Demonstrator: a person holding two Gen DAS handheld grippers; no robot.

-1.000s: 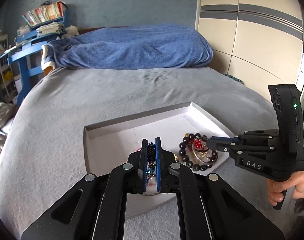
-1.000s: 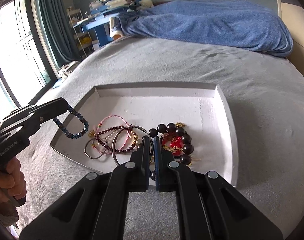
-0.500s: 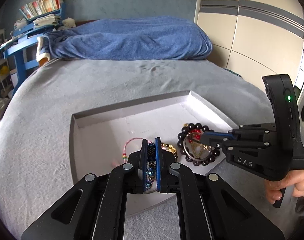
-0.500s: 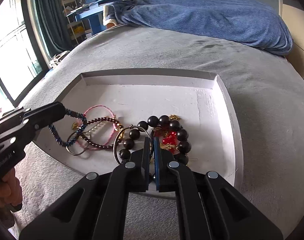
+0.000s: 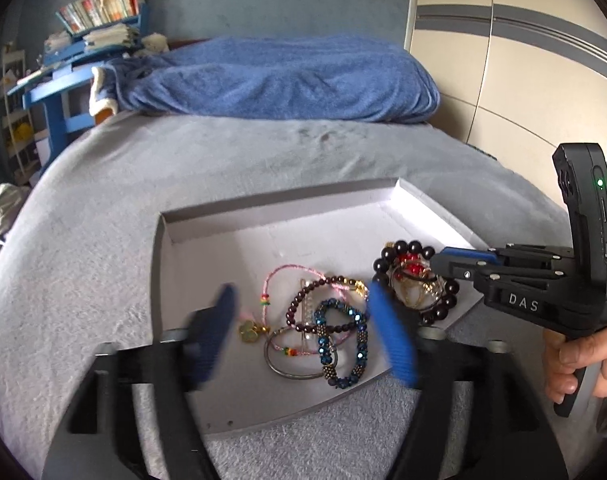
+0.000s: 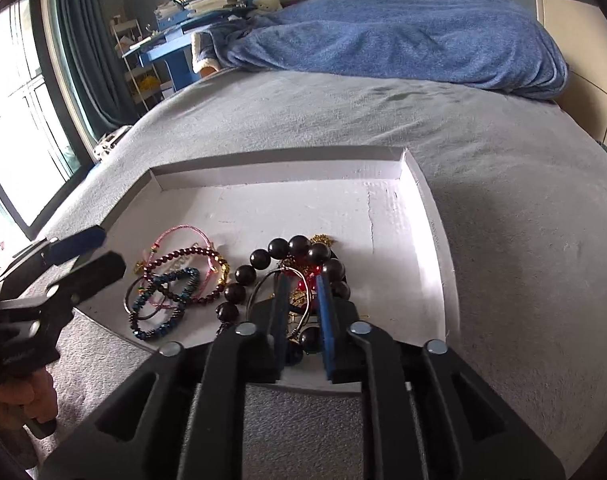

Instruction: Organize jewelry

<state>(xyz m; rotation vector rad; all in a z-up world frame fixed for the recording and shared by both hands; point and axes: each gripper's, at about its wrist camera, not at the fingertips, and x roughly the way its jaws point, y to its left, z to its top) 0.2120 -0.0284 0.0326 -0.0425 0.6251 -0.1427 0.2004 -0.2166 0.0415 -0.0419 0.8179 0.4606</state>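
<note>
A white tray lies on the grey bed and also shows in the right wrist view. In it a blue beaded bracelet lies on a pile with a pink cord bracelet, a dark red bead bracelet and a metal ring. My left gripper is open and empty, its fingers either side of the pile. A big black bead bracelet with red and gold pieces lies to the right. My right gripper is open a little over it, holding nothing. The blue bracelet also shows in the right wrist view.
A blue blanket lies bunched at the far end of the bed. A blue shelf with books stands at the far left. A wardrobe is on the right, a window with curtains on the left.
My left gripper has opened and let go of the blue beaded bracelet, which now lies in the tray. My right gripper has opened slightly over the black beads.
</note>
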